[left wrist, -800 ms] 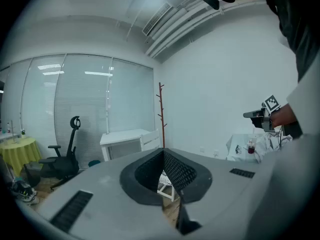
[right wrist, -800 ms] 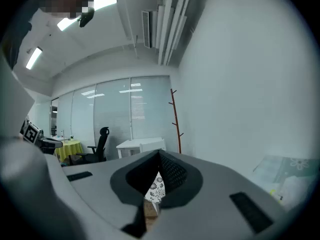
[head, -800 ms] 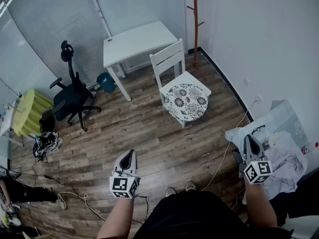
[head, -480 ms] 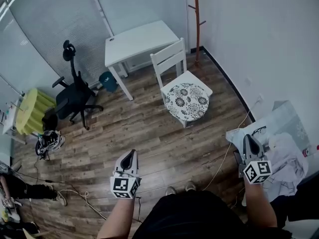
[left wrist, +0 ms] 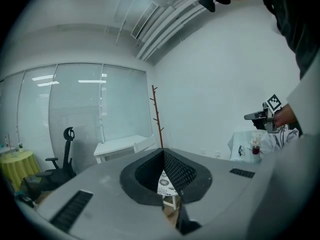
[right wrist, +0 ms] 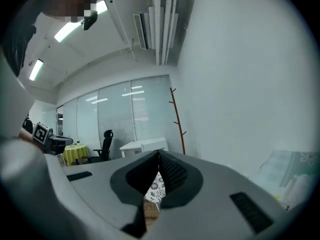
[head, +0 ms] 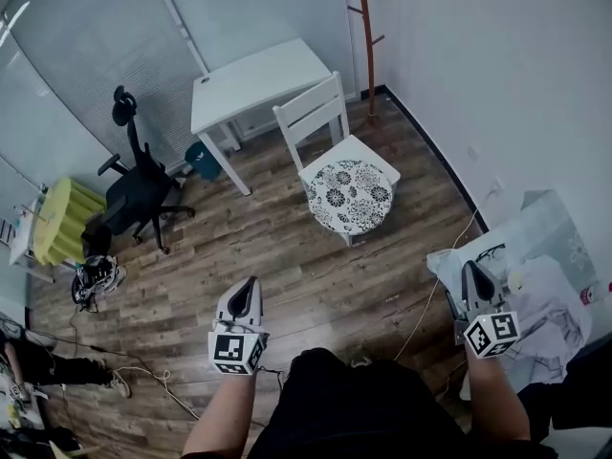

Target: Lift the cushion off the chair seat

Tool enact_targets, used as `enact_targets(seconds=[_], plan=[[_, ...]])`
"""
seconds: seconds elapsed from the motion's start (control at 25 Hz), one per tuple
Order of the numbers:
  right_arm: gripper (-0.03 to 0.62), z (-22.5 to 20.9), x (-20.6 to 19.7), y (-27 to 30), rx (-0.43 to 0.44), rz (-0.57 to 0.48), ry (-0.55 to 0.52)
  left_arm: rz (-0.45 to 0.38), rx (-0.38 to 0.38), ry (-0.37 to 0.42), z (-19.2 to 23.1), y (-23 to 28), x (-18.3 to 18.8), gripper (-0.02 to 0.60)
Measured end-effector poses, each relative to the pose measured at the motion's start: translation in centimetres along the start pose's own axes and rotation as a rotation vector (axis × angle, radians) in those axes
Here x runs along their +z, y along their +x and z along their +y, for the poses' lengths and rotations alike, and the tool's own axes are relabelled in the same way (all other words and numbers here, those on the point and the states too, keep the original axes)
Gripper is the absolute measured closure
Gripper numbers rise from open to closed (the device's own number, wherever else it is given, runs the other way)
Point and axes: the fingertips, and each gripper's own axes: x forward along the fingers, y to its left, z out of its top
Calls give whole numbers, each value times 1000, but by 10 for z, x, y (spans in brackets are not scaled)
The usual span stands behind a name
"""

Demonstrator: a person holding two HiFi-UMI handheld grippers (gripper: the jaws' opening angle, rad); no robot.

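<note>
Holding left gripper (head: 250, 283) and right gripper (head: 469, 268) low, both jaws pressed together, empty; facing cushion (head: 349, 195) lying on chair (head: 356, 147), well apart.

Seen from head height, steeply downward over wood floor (head: 287, 256), left gripper (head: 251, 282) and right gripper (head: 469, 268) low in frame. From each gripper, low and nearly level, facing across the room. Shared by all three, well away: cushion (head: 351, 195), chair (head: 311, 113), desk (head: 253, 79), coat stand (head: 363, 36).
</note>
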Motion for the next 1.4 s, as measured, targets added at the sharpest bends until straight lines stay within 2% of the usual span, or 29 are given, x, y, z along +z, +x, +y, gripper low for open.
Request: enact_targets(seconds=[0.16, 0.28, 0.52, 0.64, 0.84, 1.08, 1.2, 1.4], plan=[[585, -12, -7, 3, -9, 25, 15, 2, -23, -1, -17, 14, 0, 577], [585, -19, -11, 5, -21, 33, 26, 10, -49, 26, -22, 15, -4, 577], [585, -20, -10, 44, -44, 46, 29, 43, -20, -12, 17, 44, -29, 577], [585, -25, -2, 66, -63, 55, 20, 52, -36, -9, 30, 75, -34, 577], [585, -30, 4, 121, -85, 73, 18, 20, -94, 17, 49, 148, -19, 577], [585, -29, 19, 181, -110, 83, 32, 43, -178, 19, 70, 218, -12, 577], [585, -31, 19, 211, -131, 103, 36, 28, -191, 26, 87, 251, 1, 577], [585, -15, 27, 263, -149, 105, 37, 16, -226, 50, 121, 290, 6, 577]])
